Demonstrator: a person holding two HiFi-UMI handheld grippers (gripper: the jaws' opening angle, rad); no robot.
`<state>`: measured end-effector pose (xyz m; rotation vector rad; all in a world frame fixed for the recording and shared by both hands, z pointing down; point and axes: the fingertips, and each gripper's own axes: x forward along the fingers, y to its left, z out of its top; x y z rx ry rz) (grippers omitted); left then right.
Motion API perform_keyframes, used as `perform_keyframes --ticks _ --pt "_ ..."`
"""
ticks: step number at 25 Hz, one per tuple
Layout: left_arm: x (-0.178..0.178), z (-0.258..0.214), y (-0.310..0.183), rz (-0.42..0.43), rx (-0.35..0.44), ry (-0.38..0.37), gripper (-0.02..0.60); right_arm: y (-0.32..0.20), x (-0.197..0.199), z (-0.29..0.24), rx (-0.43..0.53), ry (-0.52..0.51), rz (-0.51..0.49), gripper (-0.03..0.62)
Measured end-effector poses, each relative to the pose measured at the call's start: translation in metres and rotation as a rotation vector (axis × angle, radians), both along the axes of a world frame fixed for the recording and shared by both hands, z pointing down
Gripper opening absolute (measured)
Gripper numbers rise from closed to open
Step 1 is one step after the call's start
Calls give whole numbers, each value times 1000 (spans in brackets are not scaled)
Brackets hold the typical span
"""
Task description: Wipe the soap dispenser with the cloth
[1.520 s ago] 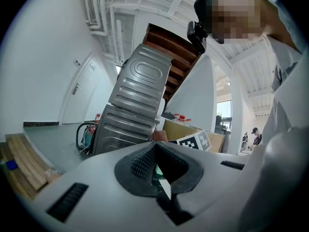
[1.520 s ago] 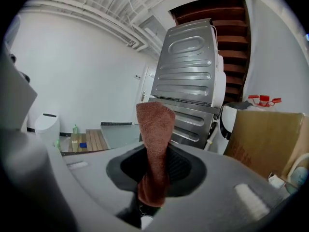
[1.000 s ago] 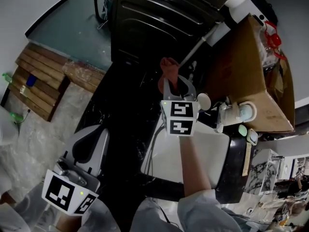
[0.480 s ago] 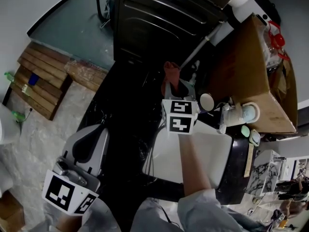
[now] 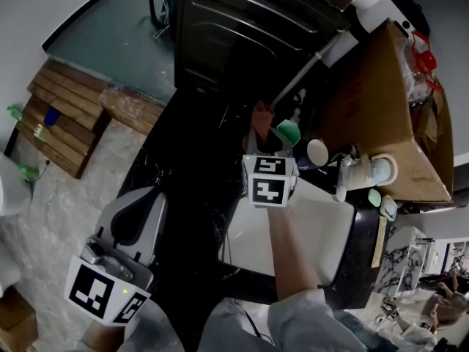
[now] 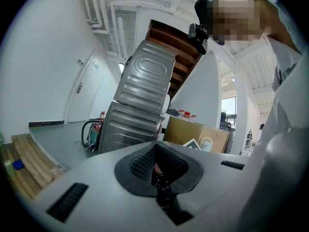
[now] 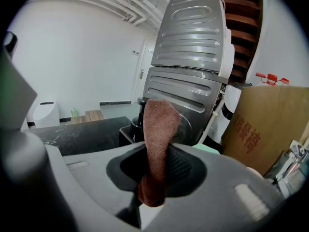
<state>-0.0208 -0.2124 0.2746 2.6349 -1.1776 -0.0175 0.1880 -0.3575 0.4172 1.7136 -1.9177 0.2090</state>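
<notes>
My right gripper (image 5: 268,139) is shut on a reddish-brown cloth (image 5: 260,118) above the back edge of the white sink (image 5: 322,229). In the right gripper view the cloth (image 7: 158,129) stands up from between the shut jaws of the right gripper (image 7: 155,178). A mint-green object (image 5: 289,132) lies close to the right of the jaw tips. A white dispenser with a pale blue part (image 5: 364,173) stands further right, apart from the cloth. My left gripper (image 5: 138,210) hangs low at the left, far from both; in its own view the left gripper (image 6: 157,170) is shut with nothing in it.
A dark metal washing machine (image 5: 249,28) stands behind the black counter (image 5: 187,174). A cardboard box (image 5: 377,101) fills the right side beside the dispenser. A white round cap (image 5: 317,151) sits between gripper and dispenser. Wooden slats (image 5: 62,116) lie on the floor at left.
The right gripper has shifted slightly with the cloth still in it, and the mint-green object now shows beside its tip. The left gripper has stayed in place.
</notes>
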Motion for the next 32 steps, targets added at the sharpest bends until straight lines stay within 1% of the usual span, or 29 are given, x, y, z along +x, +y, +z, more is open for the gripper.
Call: perform_keyframes --ticks 6,12,19,24,28,32 --pt "-1 0 1 4 1 1 3 9 -2 7 -24 -23 6 77" --pt "-4 -4 3 12 8 7 3 22 -2 1 -29 -30 2 77" --pt "-4 -8 4 25 16 23 3 23 1 -38 39 -9 7 77" --pt "-6 -11 4 27 22 34 3 17 3 -66 91 29 6 77" --pt "-9 -14 5 22 31 39 3 9 1 -78 113 59 -3 77" --pt "-14 -14 4 13 30 39 3 0 -5 -79 115 77 -15 78"
